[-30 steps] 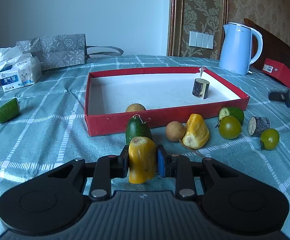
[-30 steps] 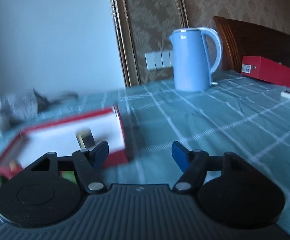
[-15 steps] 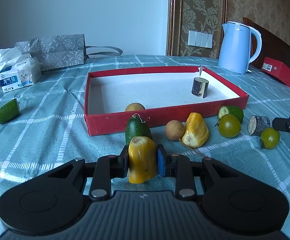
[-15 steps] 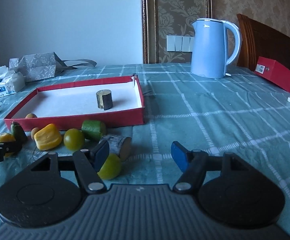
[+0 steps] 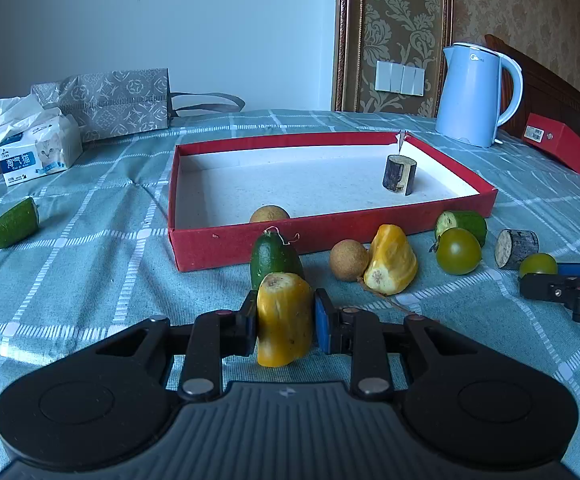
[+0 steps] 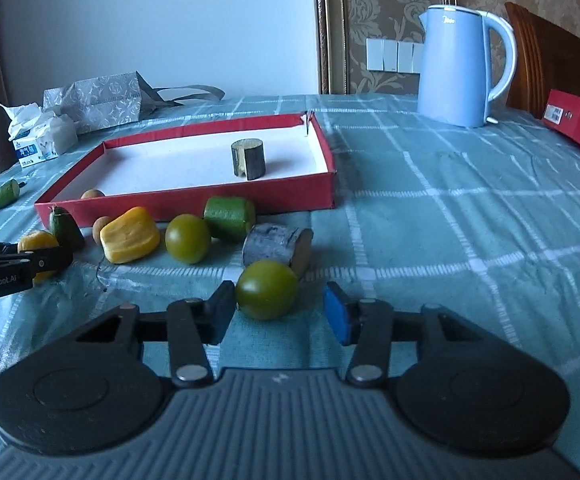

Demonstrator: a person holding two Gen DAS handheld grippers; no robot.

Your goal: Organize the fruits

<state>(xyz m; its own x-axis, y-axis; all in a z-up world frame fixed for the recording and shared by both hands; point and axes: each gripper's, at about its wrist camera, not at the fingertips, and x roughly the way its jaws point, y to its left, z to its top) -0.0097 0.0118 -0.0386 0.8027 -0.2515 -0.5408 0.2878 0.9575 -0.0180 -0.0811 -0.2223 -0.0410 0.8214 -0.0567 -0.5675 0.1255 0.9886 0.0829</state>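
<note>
My left gripper (image 5: 286,322) is shut on a yellow fruit piece (image 5: 284,324), held low over the cloth in front of the red tray (image 5: 329,236). My right gripper (image 6: 280,314) is open, its jaws on either side of a green tomato (image 6: 266,295) that rests on the cloth against the left pad. The tray holds a dark cut cylinder (image 5: 399,174) and a brown round fruit (image 5: 269,214). In front of the tray lie a green avocado-like fruit (image 5: 276,258), a brown round fruit (image 5: 347,254), a second yellow piece (image 5: 391,260), another green tomato (image 5: 458,251), a cucumber stub (image 5: 463,222) and a dark cylinder (image 5: 515,243).
A cucumber half (image 5: 12,224) lies at the far left. A tissue pack (image 5: 38,148) and grey bag (image 5: 114,104) stand at the back left. A blue kettle (image 5: 473,96) and a red box (image 5: 561,144) stand at the back right.
My right gripper has swung left and come down by the fruit, so that the green tomato now sits between its open jaws. My left gripper has kept its hold and barely moved.
</note>
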